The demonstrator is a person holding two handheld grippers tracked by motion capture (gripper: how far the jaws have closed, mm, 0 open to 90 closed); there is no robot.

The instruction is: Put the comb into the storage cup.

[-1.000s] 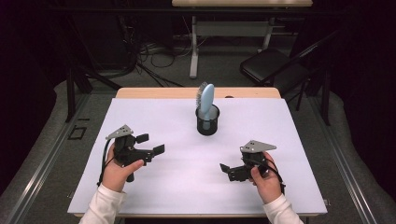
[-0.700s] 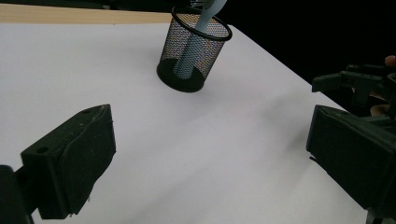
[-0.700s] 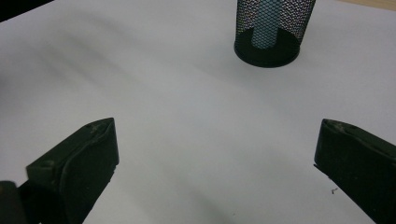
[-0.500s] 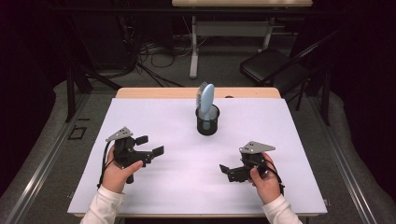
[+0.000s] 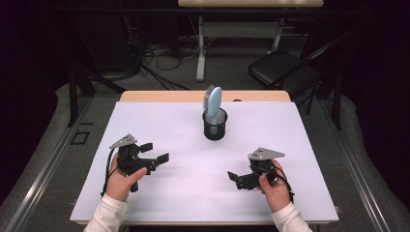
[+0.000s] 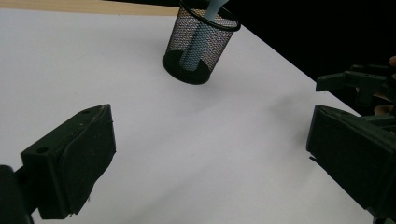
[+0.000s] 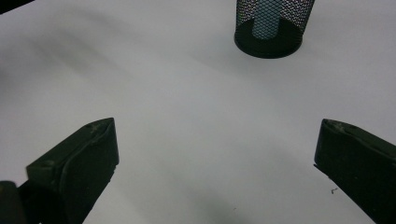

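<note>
Pale blue plastic is showing above the rim of the black mesh cup (image 5: 214, 125), which is standing just above the centre of the high view on the white table (image 5: 159, 121): it is a hairbrush (image 5: 212, 103), sitting handle-down inside the cup. Its long axis is running nearly upright, leaning a little toward the upper left of the frame, with the bristled head pointing up and the bristles facing left. I am judging it light and stiff, the smooth back a bit slippery, and the cup light enough to tip if I am pulling sideways. Taking it across the neck just above the rim looks best to me. I am holding my left gripper (image 5: 153, 152) at lower left and my right gripper (image 5: 233, 178) at lower right, both with jaws spread wide and empty, well apart from the cup.
</note>
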